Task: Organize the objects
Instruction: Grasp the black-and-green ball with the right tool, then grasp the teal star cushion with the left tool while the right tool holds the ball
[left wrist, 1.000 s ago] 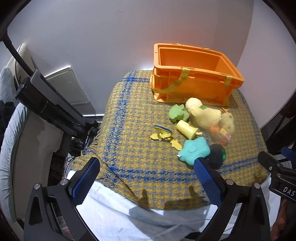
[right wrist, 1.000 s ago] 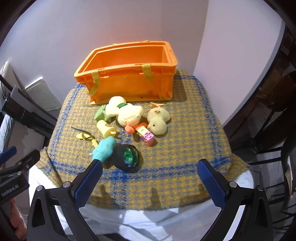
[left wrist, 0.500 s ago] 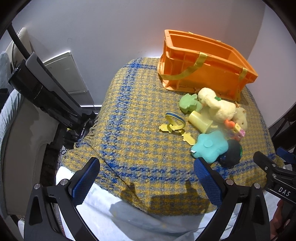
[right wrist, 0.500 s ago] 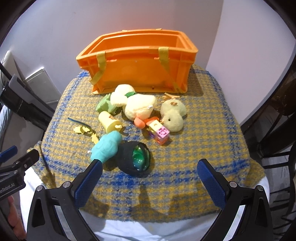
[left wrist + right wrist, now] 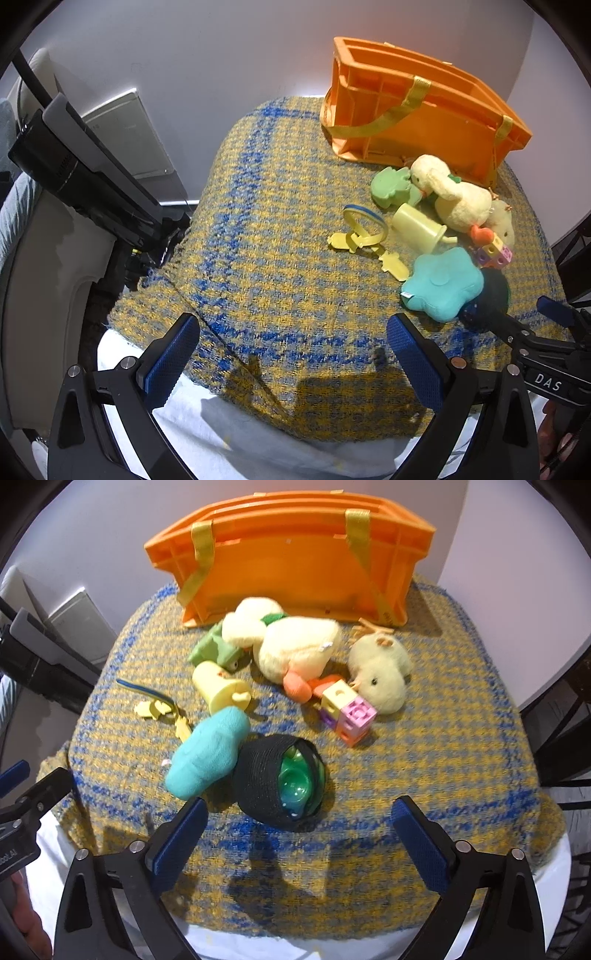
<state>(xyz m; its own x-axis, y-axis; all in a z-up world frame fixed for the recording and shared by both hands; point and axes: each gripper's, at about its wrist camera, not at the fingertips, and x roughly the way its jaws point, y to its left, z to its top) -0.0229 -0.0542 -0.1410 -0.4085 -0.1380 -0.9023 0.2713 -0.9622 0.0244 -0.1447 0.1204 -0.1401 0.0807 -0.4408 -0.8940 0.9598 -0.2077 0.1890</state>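
Observation:
An orange crate (image 5: 295, 550) (image 5: 417, 110) stands at the back of a yellow-and-blue checked cloth (image 5: 424, 760). In front of it lie a cream plush duck (image 5: 291, 642), a small yellow chick (image 5: 380, 672), a green toy (image 5: 214, 650), a yellow cup (image 5: 219, 692), a block cube (image 5: 349, 710), a teal plush (image 5: 208, 757) and a black-wrapped green ball (image 5: 284, 779). A yellow key ring (image 5: 364, 236) lies left of them. My right gripper (image 5: 295, 834) is open just before the ball. My left gripper (image 5: 291, 350) is open over bare cloth.
A black device (image 5: 85, 173) and a grey panel (image 5: 136, 136) stand off the table's left side. White sheet (image 5: 240, 439) shows under the cloth's front edge. Dark chair frames (image 5: 561, 738) stand to the right.
Both grippers have moved forward and lower toward the toys. The toys and crate look larger in both views; nothing on the cloth has moved.

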